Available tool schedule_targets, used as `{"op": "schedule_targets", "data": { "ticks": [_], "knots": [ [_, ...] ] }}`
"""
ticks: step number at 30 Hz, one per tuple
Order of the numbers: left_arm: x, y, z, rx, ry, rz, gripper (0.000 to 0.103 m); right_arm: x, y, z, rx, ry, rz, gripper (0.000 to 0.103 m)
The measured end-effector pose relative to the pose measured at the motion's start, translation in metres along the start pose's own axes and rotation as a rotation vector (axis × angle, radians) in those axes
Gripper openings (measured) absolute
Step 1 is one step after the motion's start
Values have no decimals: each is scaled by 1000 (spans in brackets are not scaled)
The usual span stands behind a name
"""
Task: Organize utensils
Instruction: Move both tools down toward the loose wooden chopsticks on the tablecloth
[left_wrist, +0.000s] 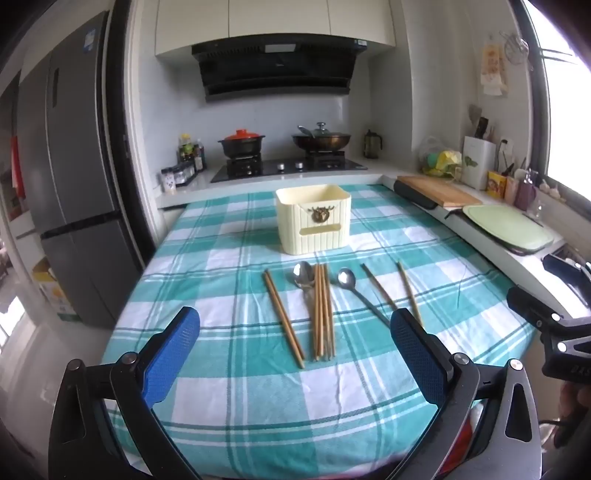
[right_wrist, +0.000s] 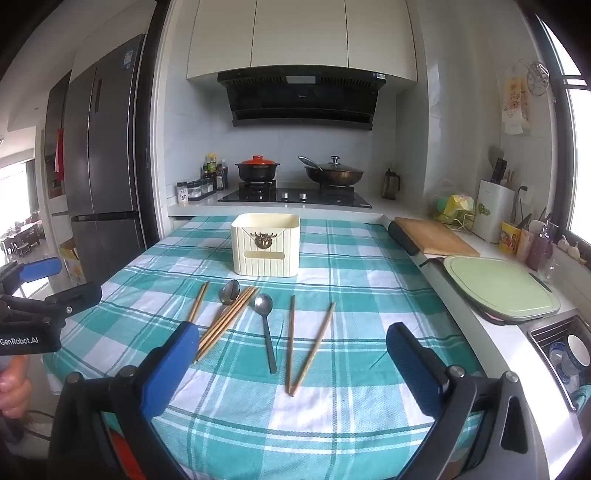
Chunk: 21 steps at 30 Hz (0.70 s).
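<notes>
A cream utensil box (left_wrist: 313, 218) (right_wrist: 265, 243) stands at the far middle of the teal checked tablecloth (left_wrist: 236, 387) (right_wrist: 351, 280). In front of it lie wooden chopsticks: a left pair (left_wrist: 283, 317) (right_wrist: 198, 301), a bundle (left_wrist: 323, 314) (right_wrist: 227, 321) over one spoon (left_wrist: 303, 275) (right_wrist: 229, 290), and a splayed pair (left_wrist: 408, 291) (right_wrist: 303, 347). A second spoon (left_wrist: 354, 291) (right_wrist: 266, 325) lies between them. My left gripper (left_wrist: 293, 354) is open and empty, above the near ends of the chopsticks. My right gripper (right_wrist: 291, 363) is open and empty over the splayed pair.
A stove with a red-lidded pot (left_wrist: 242, 142) and a wok (left_wrist: 321, 138) stands behind the table. A wooden board (right_wrist: 434, 236) and a green board (right_wrist: 498, 288) lie on the counter at the right. A fridge (left_wrist: 70, 173) stands at the left.
</notes>
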<state>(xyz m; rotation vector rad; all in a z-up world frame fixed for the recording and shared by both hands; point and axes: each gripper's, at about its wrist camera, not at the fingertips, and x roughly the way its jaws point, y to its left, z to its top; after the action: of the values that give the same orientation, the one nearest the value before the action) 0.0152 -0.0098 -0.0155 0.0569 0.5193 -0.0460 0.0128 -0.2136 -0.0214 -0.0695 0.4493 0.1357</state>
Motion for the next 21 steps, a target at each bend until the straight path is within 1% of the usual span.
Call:
{"op": "schedule_targets", "data": {
  "ticks": [9, 11, 12, 20, 21],
  "knots": [
    [1, -3, 0, 8, -1, 5, 103, 1, 0, 0, -8, -7, -8, 103],
    [1, -4, 0, 9, 0, 6, 103, 6, -3, 0, -6, -1, -12, 103],
    [2, -4, 0, 9, 2, 6, 103, 0, 0, 0, -18, -8, -21, 103],
    [5, 0, -1, -2, 10, 3, 103, 3, -2, -1, -14, -7, -37, 103],
    [6, 0, -1, -2, 12, 2, 103, 2, -2, -1, -34, -9, -47, 103]
  ]
}}
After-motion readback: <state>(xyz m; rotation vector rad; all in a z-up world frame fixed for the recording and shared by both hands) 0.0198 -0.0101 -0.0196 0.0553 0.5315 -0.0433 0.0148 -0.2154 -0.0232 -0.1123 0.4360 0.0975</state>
